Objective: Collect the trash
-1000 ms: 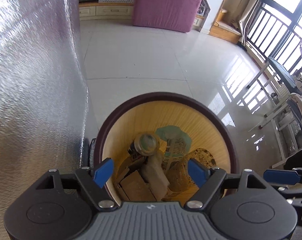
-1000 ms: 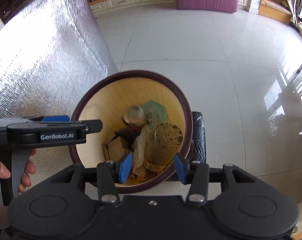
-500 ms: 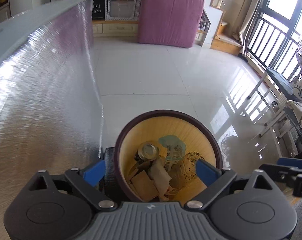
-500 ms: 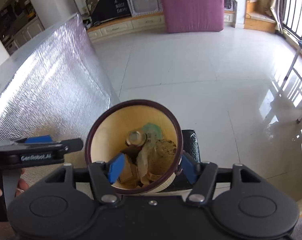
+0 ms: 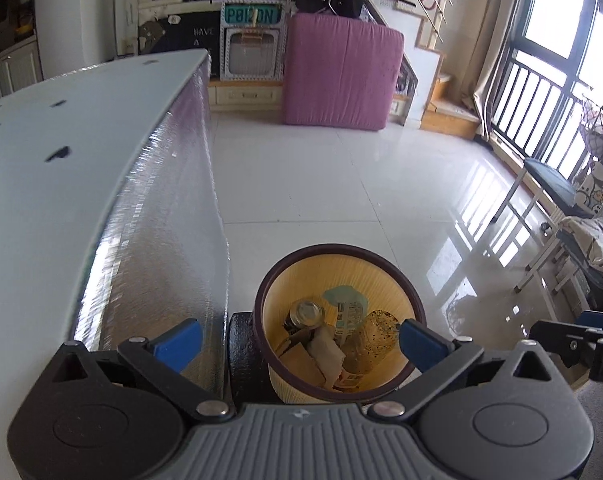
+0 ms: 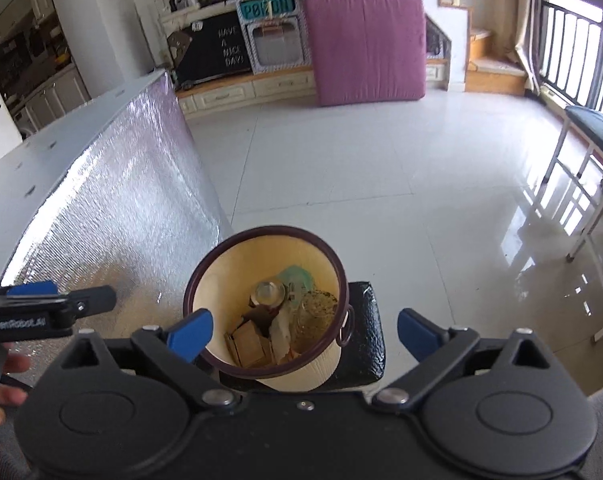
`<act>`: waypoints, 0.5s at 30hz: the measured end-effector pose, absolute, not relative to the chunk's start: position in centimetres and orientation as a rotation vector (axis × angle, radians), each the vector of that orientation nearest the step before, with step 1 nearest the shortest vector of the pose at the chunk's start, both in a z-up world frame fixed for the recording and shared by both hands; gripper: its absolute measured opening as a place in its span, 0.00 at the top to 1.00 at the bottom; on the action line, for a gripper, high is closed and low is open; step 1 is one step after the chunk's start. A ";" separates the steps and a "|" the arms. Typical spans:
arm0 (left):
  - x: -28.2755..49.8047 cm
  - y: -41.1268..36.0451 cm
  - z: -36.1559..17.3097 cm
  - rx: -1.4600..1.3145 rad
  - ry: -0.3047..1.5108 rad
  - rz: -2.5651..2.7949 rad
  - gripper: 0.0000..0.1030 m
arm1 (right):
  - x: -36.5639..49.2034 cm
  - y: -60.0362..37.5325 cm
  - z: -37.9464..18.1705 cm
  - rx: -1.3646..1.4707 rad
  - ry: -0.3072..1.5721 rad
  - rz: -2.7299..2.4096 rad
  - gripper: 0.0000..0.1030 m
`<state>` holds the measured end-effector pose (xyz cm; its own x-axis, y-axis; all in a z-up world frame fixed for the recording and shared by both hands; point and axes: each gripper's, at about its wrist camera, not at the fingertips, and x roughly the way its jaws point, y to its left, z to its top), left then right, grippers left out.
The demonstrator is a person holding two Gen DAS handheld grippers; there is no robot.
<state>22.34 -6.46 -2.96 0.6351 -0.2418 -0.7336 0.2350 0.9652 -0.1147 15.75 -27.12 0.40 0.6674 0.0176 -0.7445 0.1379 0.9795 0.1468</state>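
A yellow bin with a dark brown rim (image 5: 397, 280) (image 6: 205, 276) stands on the floor below both grippers. Inside lie a metal can (image 5: 307, 312) (image 6: 267, 292), a green-labelled bottle (image 5: 347, 304), crumpled paper (image 5: 325, 354), cardboard (image 6: 247, 340) and a speckled brown wrapper (image 5: 375, 332). My left gripper (image 5: 299, 344) hangs above the bin with its jaws opening wide and nothing held between them. My right gripper (image 6: 305, 336) is also high over the bin, its jaws opening, nothing between them. Each gripper shows at the edge of the other's view.
A table with a foil-covered side (image 5: 161, 240) and a pale top (image 5: 61, 140) rises just left of the bin. A black padded block (image 6: 365, 340) sits against the bin. Glossy white floor (image 5: 341, 184) runs to a pink mattress (image 5: 341, 76). Chair legs (image 5: 541, 248) stand at the right.
Both grippers have risen and drawn back from the bin, which now looks smaller. Both pairs of jaws have spread much wider. The table top has come into view.
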 end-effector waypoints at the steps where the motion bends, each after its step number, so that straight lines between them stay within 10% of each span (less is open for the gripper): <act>1: 21.8 -6.3 -2.8 -0.008 0.832 -0.271 0.00 | 15.2 -27.1 0.7 0.201 0.828 -0.071 0.02; 15: 14.6 -3.9 -0.8 -0.016 0.719 -0.259 0.00 | 8.9 -25.7 2.9 0.157 0.691 -0.081 0.00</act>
